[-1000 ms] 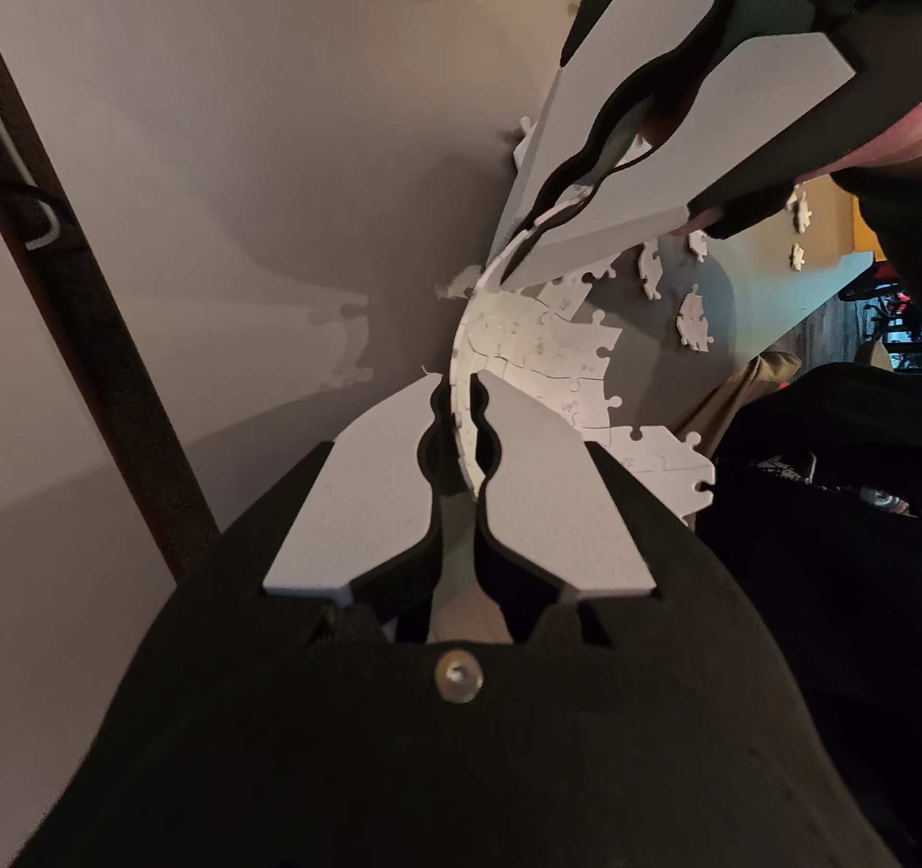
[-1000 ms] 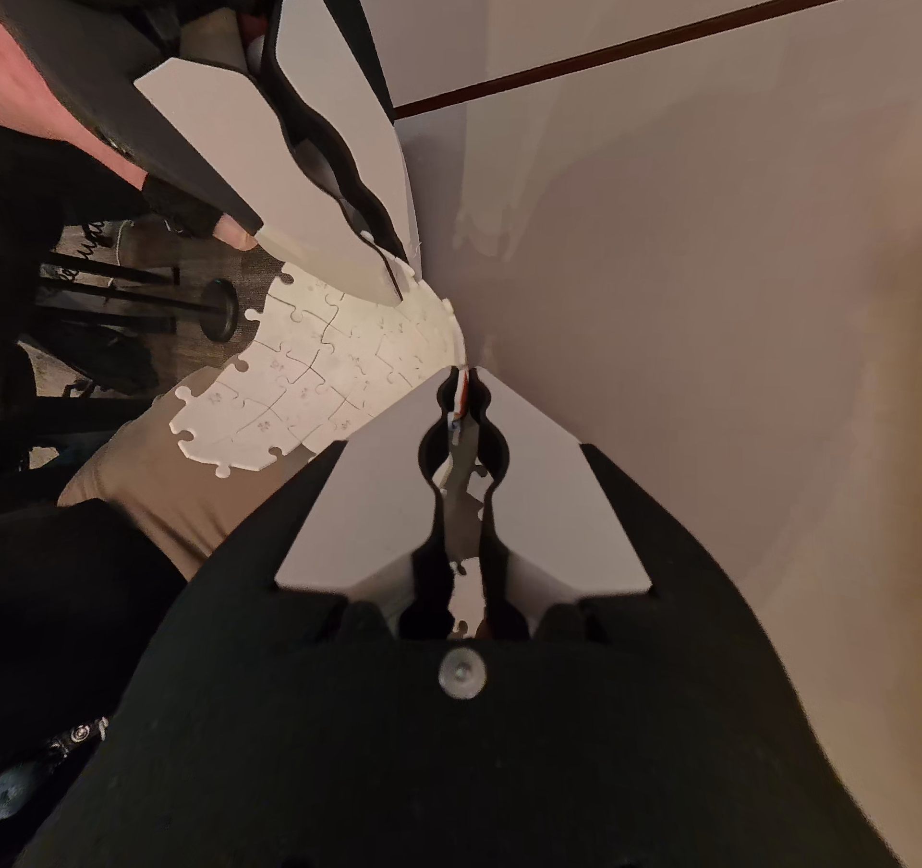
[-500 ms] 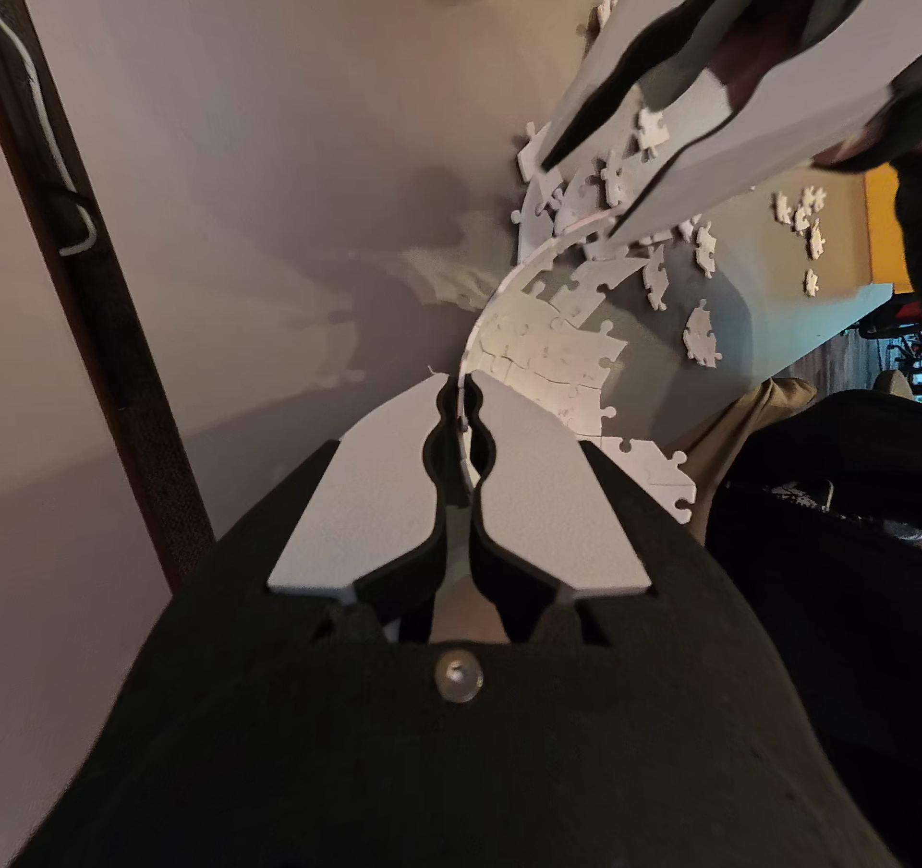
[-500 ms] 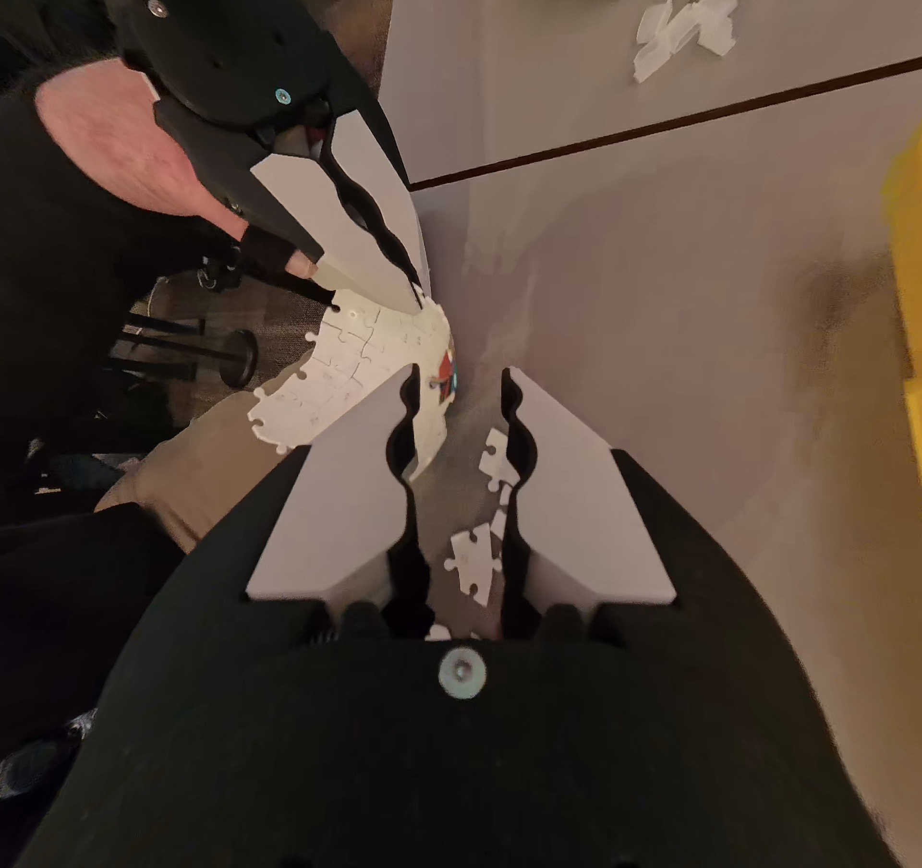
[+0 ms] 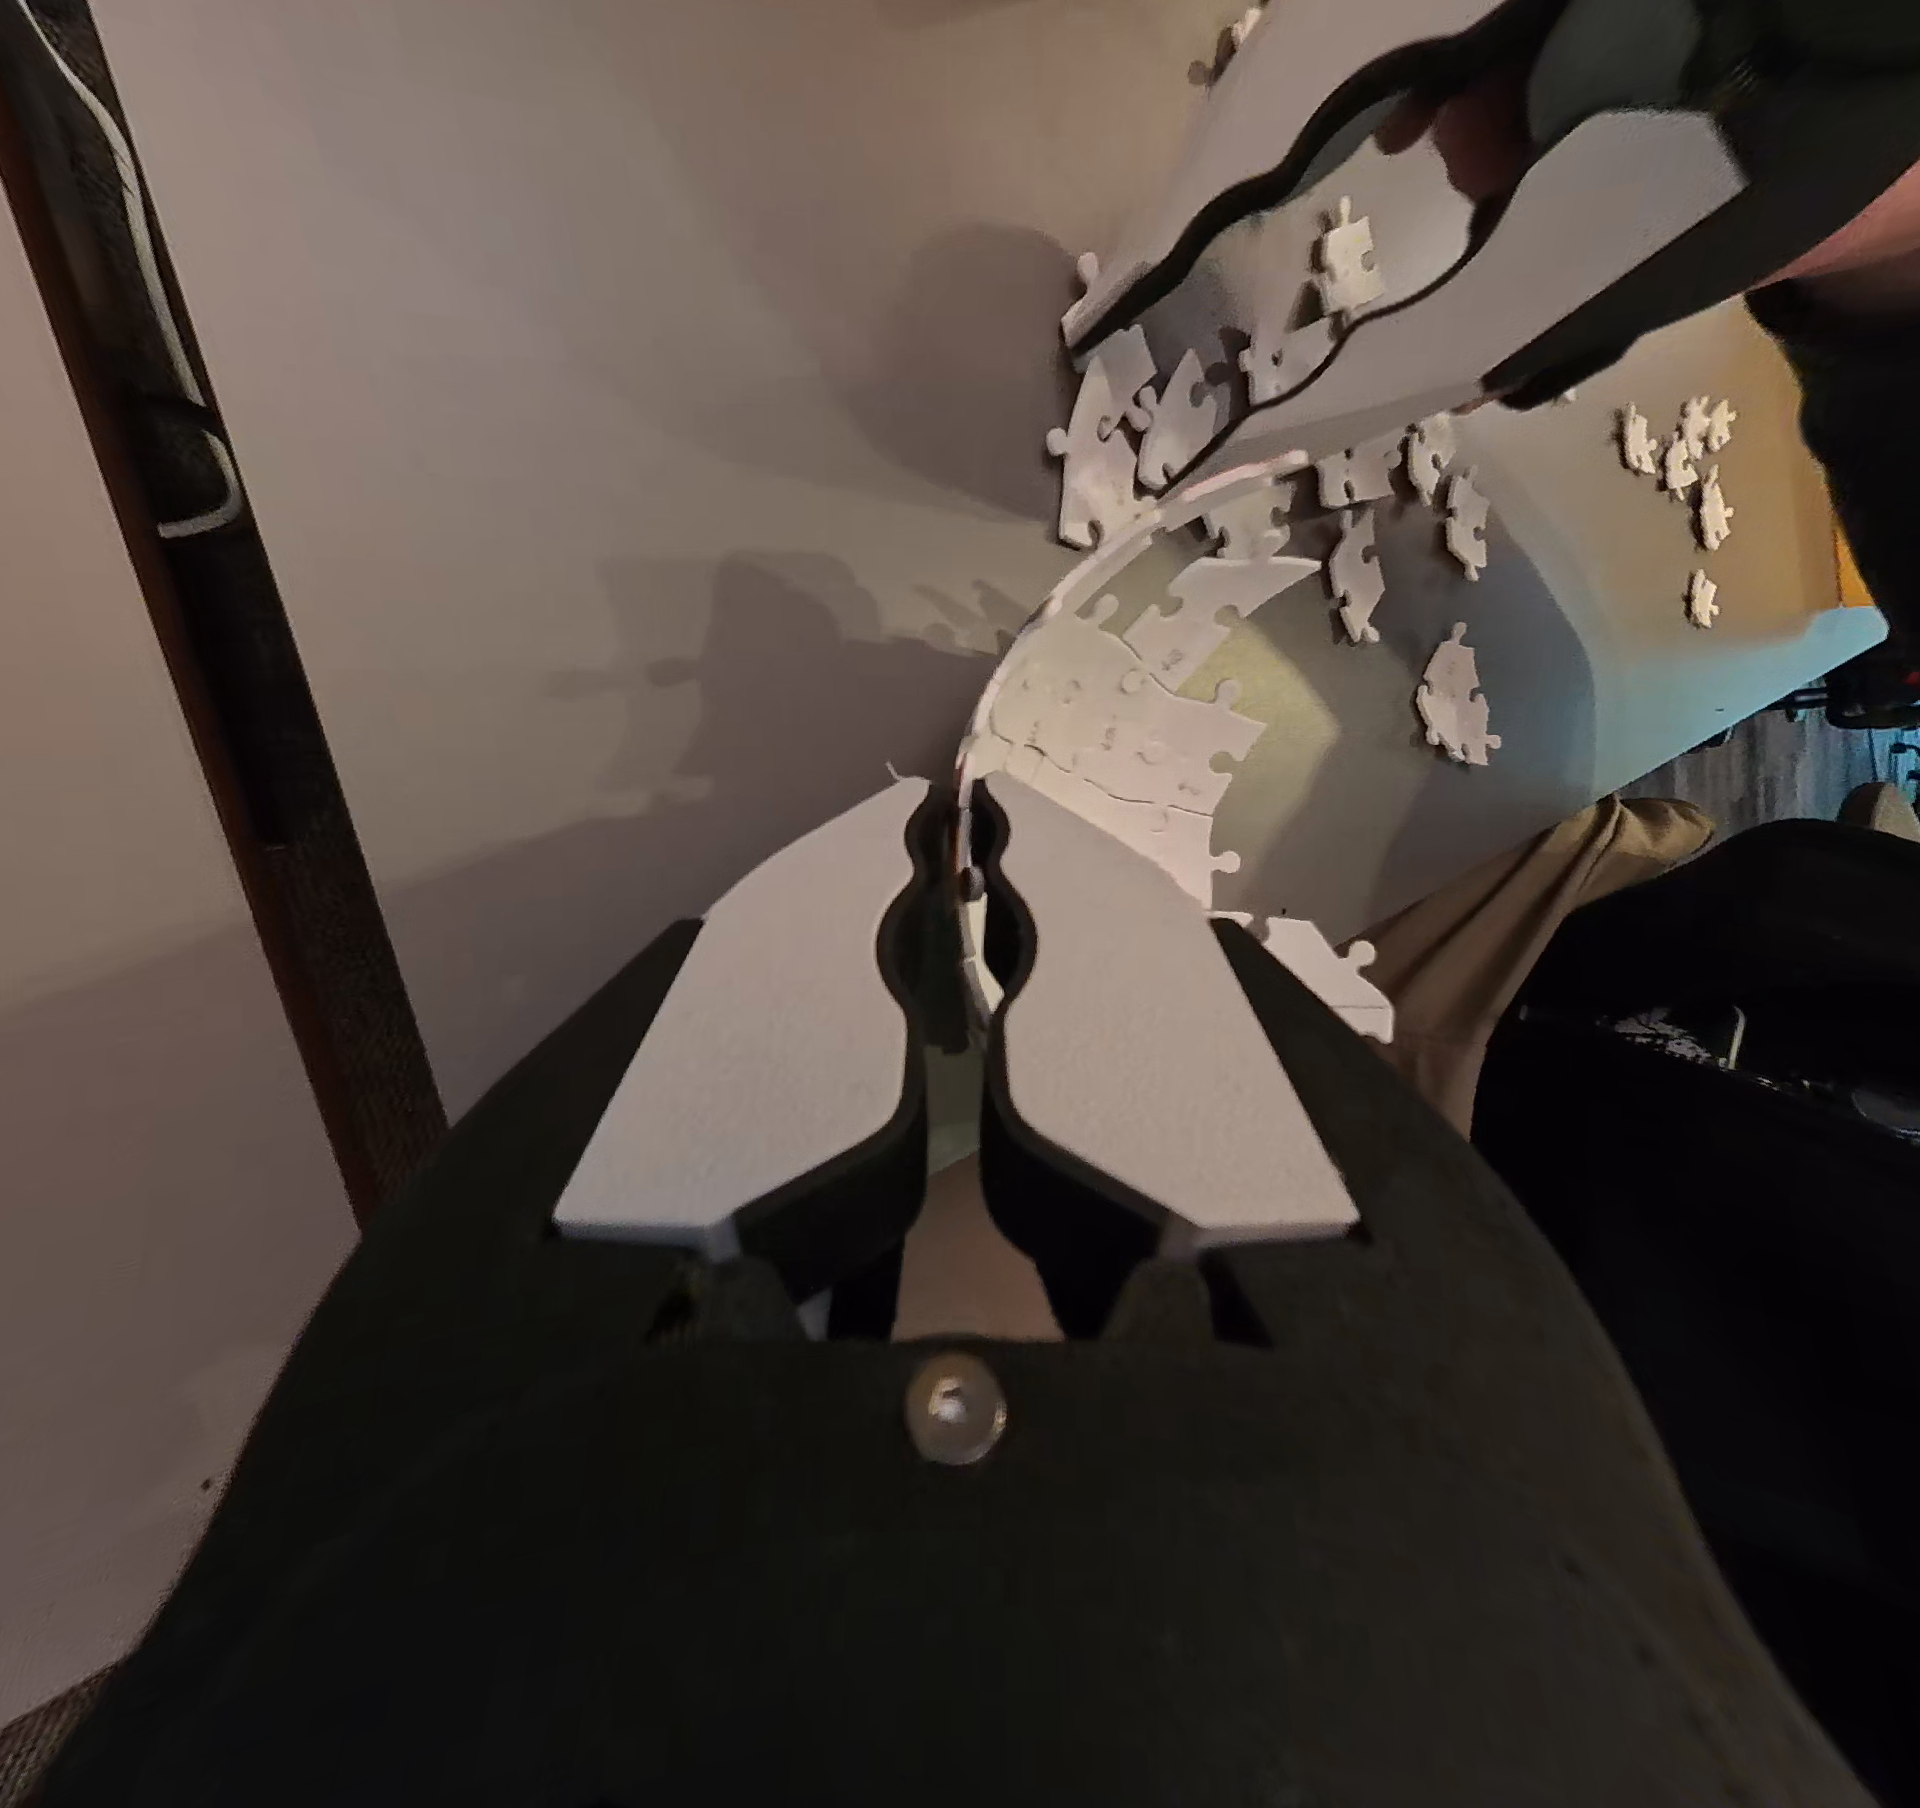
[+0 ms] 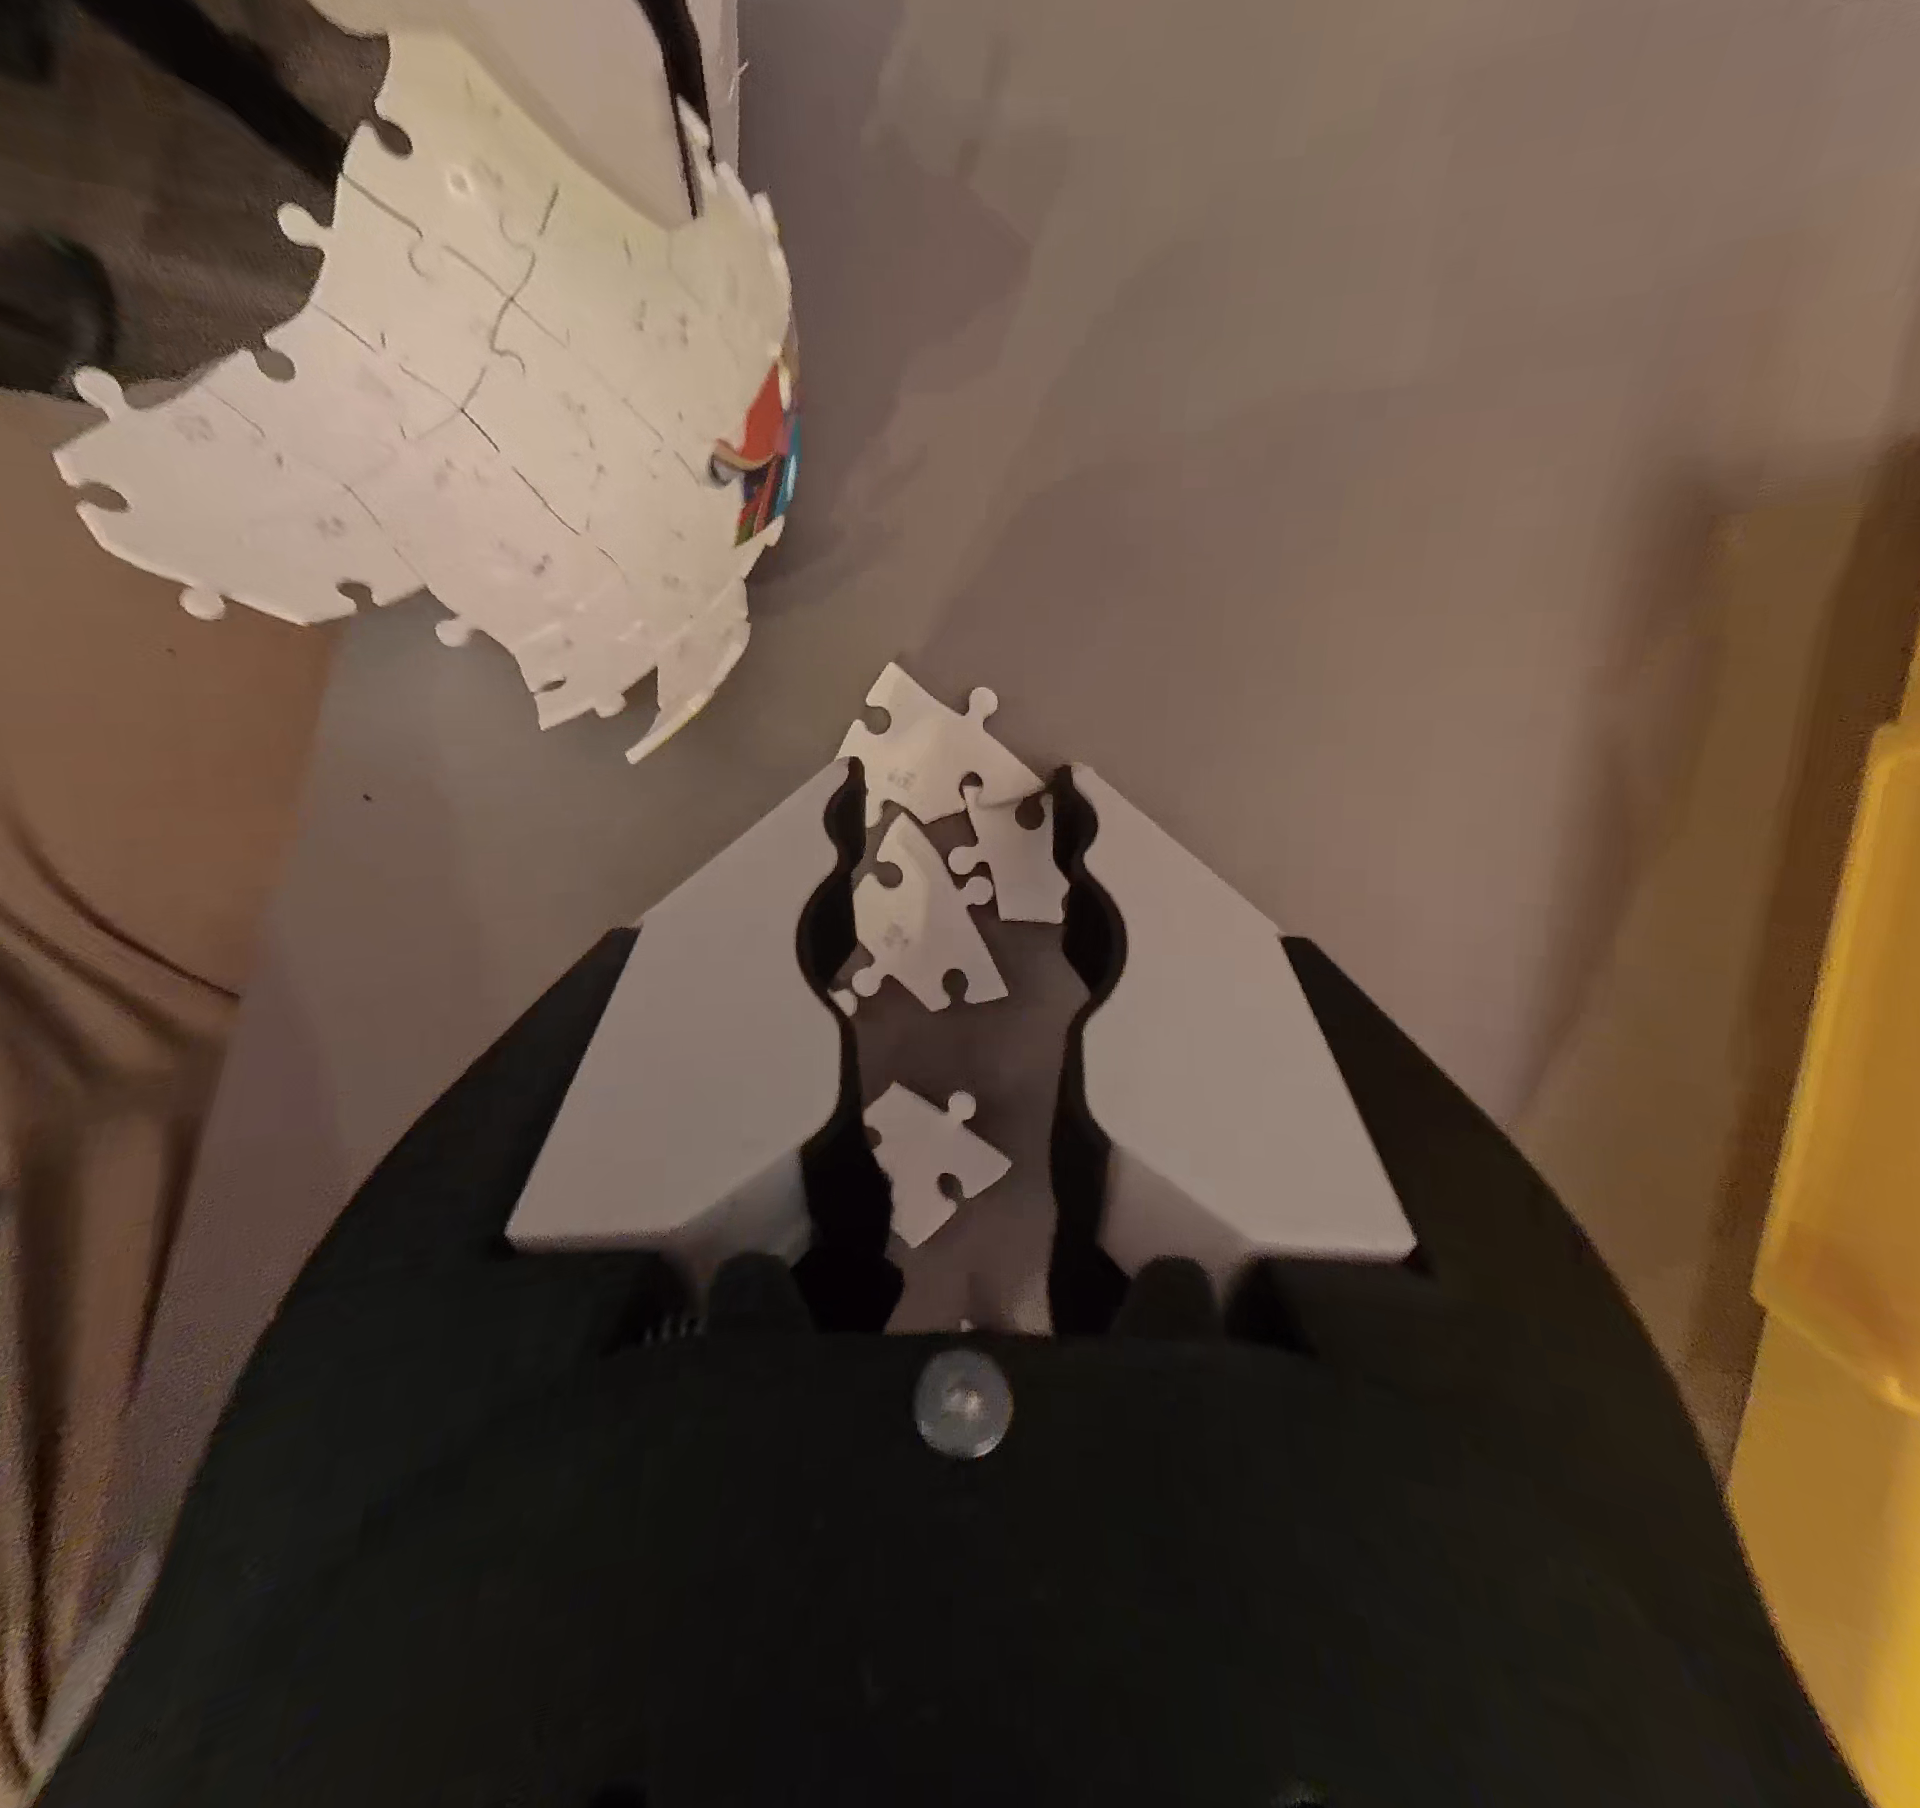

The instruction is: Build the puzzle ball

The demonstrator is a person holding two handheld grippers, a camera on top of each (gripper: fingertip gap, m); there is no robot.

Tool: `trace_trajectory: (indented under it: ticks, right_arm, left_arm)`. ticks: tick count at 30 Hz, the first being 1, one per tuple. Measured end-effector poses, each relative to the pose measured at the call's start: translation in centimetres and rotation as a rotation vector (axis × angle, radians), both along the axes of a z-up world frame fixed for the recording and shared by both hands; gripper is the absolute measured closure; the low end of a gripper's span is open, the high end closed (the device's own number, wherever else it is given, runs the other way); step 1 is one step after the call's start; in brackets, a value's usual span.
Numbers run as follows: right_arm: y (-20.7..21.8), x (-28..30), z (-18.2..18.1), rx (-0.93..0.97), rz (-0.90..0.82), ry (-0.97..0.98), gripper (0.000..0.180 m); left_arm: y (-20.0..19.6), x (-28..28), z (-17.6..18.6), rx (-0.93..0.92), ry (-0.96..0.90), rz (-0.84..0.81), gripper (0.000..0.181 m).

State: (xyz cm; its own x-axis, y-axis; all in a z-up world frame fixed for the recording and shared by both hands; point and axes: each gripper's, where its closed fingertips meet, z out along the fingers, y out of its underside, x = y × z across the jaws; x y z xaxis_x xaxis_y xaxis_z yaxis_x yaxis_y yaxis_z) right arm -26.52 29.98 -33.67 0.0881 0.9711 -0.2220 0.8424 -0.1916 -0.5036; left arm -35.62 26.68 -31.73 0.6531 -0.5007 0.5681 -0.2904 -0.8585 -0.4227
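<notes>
1. The shell (image 5: 1127,730), a curved, partly built section of white interlocked pieces, shows its pale inner face at centre of the left wrist view. Its edge sits pinched between the left gripper's (image 5: 961,808) closed fingers.
2. In the right wrist view the shell (image 6: 499,428) fills the upper left, its outline ragged with tabs; a patch of red and blue print shows at its right rim.
3. Loose pieces (image 5: 1455,688) lie scattered flat on the tabletop at right of the left wrist view.
4. Four more pieces (image 6: 940,885) lie overlapping between the right gripper's (image 6: 956,782) spread fingers.
</notes>
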Motion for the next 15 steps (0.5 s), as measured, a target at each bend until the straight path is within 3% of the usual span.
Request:
trace_trajectory:
  ticks: [5,15]
  right_arm:
    - [0.04,-0.18,-0.42,0.035,0.042,0.023,0.166]
    - [-0.78,0.68,-0.44,0.020,0.021,0.040,0.172]
  left_arm:
    - [-0.14,-0.09,-0.26,-0.001,-0.021,0.015,0.177]
    - [-0.19,-0.33,-0.10,0.001,-0.051,0.025,0.176]
